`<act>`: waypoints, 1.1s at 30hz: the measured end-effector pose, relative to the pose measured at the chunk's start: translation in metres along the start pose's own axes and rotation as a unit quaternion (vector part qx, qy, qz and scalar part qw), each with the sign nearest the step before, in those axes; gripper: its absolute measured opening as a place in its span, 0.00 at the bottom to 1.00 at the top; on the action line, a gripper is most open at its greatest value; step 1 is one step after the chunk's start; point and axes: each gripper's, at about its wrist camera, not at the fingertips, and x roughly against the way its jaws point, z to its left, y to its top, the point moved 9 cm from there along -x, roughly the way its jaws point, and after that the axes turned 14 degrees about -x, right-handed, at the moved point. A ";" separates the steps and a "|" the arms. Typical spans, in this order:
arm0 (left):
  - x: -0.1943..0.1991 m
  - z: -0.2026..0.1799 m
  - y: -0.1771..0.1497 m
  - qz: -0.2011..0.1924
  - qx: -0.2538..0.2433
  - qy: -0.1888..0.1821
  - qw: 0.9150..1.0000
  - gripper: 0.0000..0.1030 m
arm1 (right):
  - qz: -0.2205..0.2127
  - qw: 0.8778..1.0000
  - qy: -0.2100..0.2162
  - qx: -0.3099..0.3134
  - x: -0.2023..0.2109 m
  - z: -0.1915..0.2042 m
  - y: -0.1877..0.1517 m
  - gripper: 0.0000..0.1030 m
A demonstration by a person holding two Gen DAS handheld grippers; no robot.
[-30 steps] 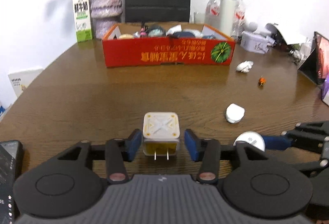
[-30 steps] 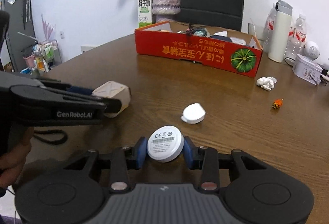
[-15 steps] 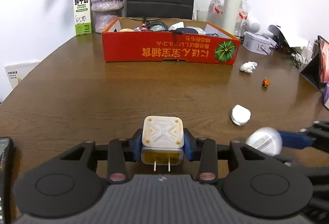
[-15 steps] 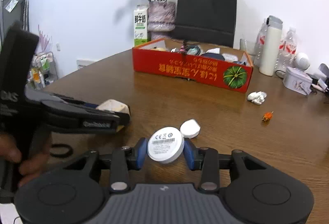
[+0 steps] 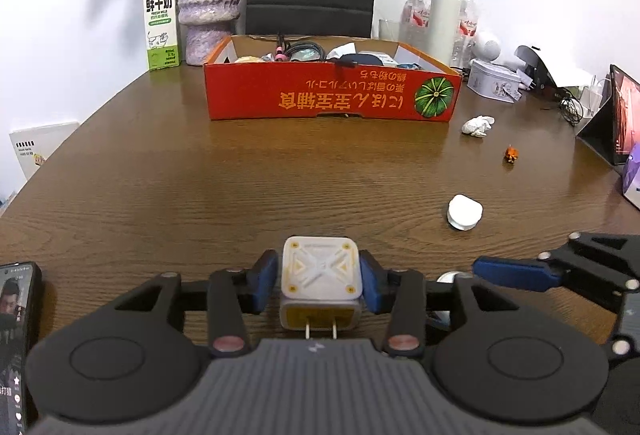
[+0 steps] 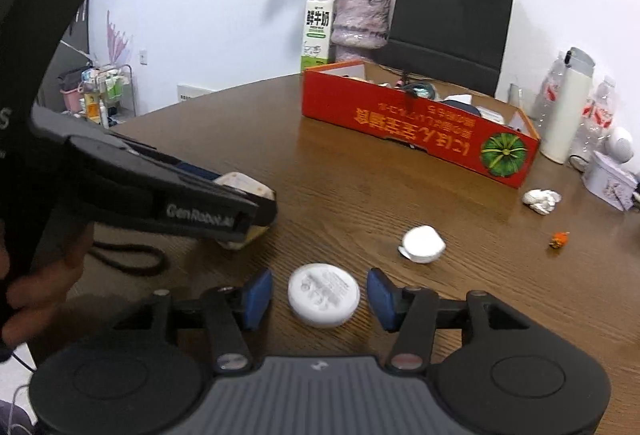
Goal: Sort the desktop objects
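Observation:
My left gripper (image 5: 319, 285) is shut on a white cube charger (image 5: 320, 277) with two prongs facing me, held just above the wooden table (image 5: 240, 175). In the right wrist view the charger (image 6: 244, 191) shows behind the left gripper's arm. My right gripper (image 6: 320, 295) is open, its blue pads apart on either side of a white round disc (image 6: 324, 293) that lies on the table. The red cardboard box (image 5: 332, 97) with several items inside stands at the far middle; it also shows in the right wrist view (image 6: 416, 123).
A white earbud case (image 5: 464, 212), a crumpled tissue (image 5: 477, 125) and a small orange thing (image 5: 511, 154) lie to the right. A phone (image 5: 16, 335) lies at the near left. A milk carton (image 5: 161, 20), vase (image 5: 208, 7), bottles (image 5: 440, 19) and a tablet (image 5: 616, 119) line the edges.
My left gripper closed on the charger and lifted it slightly. My right gripper opened and let go of the white disc, which now lies on the table between its pads.

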 end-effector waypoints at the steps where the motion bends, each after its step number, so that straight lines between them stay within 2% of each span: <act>1: 0.000 0.001 -0.001 0.004 0.002 0.000 1.000 0.51 | 0.006 1.000 0.000 -0.004 -0.005 -0.002 0.001 0.48; 4: 0.002 0.002 -0.002 0.003 0.000 -0.002 1.000 0.50 | 0.005 1.000 -0.007 -0.014 -0.006 -0.003 0.001 0.46; 5: 0.002 0.001 -0.002 0.003 -0.002 -0.007 1.000 0.40 | 0.005 1.000 -0.008 -0.014 -0.005 -0.004 0.000 0.44; 6: 0.003 0.000 -0.002 0.002 -0.002 -0.011 1.000 0.38 | 0.006 1.000 -0.007 -0.016 -0.005 -0.005 0.000 0.43; 7: 0.004 0.001 -0.002 0.002 0.003 -0.007 1.000 0.38 | 0.007 1.000 -0.001 -0.023 -0.004 -0.006 -0.001 0.37; 10: 0.005 0.004 0.001 -0.004 0.026 -0.002 1.000 0.38 | 0.005 0.999 -0.007 -0.040 -0.003 -0.010 0.001 0.37; 16: 0.013 0.017 0.021 -0.022 0.040 0.016 0.999 0.38 | -0.040 0.997 -0.029 -0.057 0.007 -0.025 0.030 0.37; 18: 0.018 0.025 0.046 -0.039 0.031 0.013 0.999 0.38 | -0.052 0.996 -0.034 -0.065 0.009 -0.037 0.049 0.37; 21: 0.022 0.050 0.101 -0.074 0.052 0.004 0.996 0.38 | -0.072 0.994 -0.043 -0.074 0.007 -0.057 0.092 0.37; 24: 0.002 0.070 0.167 -0.089 0.054 -0.001 0.995 0.38 | -0.096 0.990 -0.055 -0.084 -0.002 -0.080 0.142 0.37; 27: -0.043 0.078 0.219 -0.070 0.073 -0.017 0.995 0.38 | -0.098 0.989 -0.042 -0.107 -0.026 -0.102 0.198 0.37; 30: -0.107 0.073 0.248 -0.021 0.073 -0.043 0.996 0.38 | -0.071 0.988 -0.033 -0.131 -0.069 -0.123 0.240 0.37; 33: -0.151 0.083 0.255 -0.001 0.058 -0.015 0.998 0.38 | -0.027 0.987 0.004 -0.161 -0.114 -0.134 0.262 0.37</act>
